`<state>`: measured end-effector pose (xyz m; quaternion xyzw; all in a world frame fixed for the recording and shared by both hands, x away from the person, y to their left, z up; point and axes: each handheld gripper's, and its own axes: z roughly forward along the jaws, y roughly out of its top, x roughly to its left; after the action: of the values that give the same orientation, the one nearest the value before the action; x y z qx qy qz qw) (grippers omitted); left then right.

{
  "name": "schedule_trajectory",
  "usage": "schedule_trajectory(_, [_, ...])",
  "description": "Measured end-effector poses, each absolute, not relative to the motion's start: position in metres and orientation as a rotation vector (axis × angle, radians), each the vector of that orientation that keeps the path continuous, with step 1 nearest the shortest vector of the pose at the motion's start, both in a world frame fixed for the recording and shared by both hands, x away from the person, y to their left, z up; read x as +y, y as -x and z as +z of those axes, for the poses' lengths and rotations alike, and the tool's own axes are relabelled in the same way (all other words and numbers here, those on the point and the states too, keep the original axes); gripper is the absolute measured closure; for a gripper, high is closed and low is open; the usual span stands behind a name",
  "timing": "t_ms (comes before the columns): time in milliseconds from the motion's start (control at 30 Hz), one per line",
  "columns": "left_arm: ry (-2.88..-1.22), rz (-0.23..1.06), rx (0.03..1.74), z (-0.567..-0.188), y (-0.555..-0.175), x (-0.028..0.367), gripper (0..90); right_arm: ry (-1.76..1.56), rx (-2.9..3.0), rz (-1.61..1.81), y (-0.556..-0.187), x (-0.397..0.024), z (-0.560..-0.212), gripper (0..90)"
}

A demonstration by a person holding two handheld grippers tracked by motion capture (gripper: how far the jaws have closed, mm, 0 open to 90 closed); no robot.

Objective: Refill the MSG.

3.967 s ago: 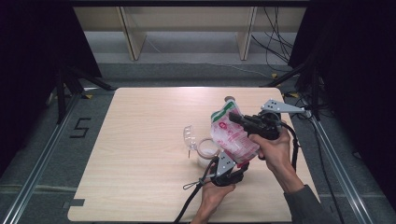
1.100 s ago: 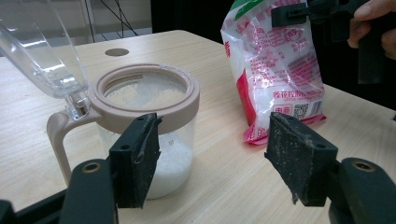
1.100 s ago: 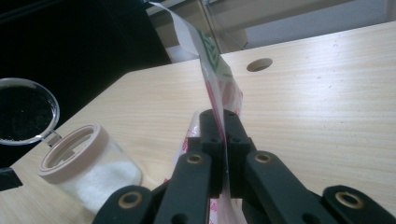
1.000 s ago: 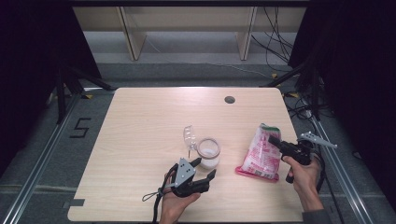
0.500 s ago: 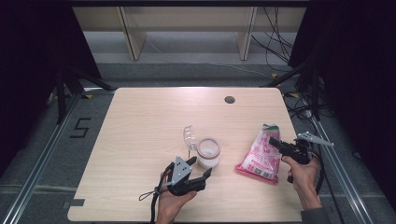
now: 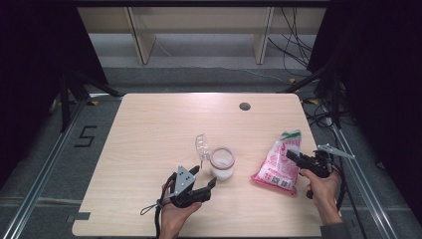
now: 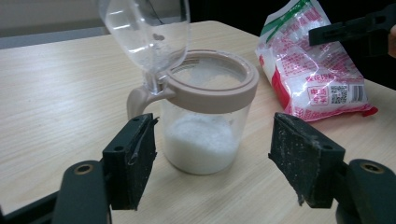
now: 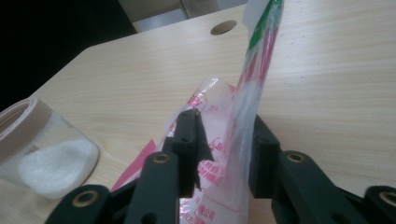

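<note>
A clear jar (image 6: 221, 163) with a tan rim holds white granules; its clear lid (image 6: 200, 144) is flipped up at the left. My left gripper (image 6: 204, 176) sits just in front of the jar, open. In the left gripper view the jar (image 7: 205, 135) stands between and just beyond the spread jaws (image 7: 215, 154), untouched. At the right, a pink and white bag (image 6: 275, 168) lies on the table, its green-striped top toward the far side. My right gripper (image 6: 291, 154) is shut on the bag's upper part, and the bag's film (image 8: 243, 93) rises between its jaws (image 8: 226, 140).
The light wooden table (image 6: 149, 129) has a round cable hole (image 6: 244, 106) at the far right. Its right edge runs close beside my right hand. Black frames and cables stand on the floor around the table.
Four seconds ago the right gripper held the bag tilted above the jar; it now rests on the table to the right. The left gripper has edged closer to the jar.
</note>
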<state>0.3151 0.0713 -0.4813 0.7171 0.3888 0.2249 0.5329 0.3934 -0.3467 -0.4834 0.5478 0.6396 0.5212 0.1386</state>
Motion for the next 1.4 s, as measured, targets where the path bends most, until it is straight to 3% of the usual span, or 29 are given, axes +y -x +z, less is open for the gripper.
schedule_trajectory(300, [-1.711,0.551,0.937,-0.481,-0.317,0.078,29.8,-1.6,1.832,1.443,-0.384,-0.346,-0.477,53.8])
schedule_trajectory(567, [-1.707,0.571,0.971,-0.478,-0.319,0.088,28.2,-1.59,1.821,1.391,-0.379,-0.351,-0.475,45.9])
schedule_trajectory(1400, [-1.707,0.594,1.019,-0.48,-0.328,0.102,27.8,-1.504,1.876,1.357,-0.328,-0.338,-0.468,37.4])
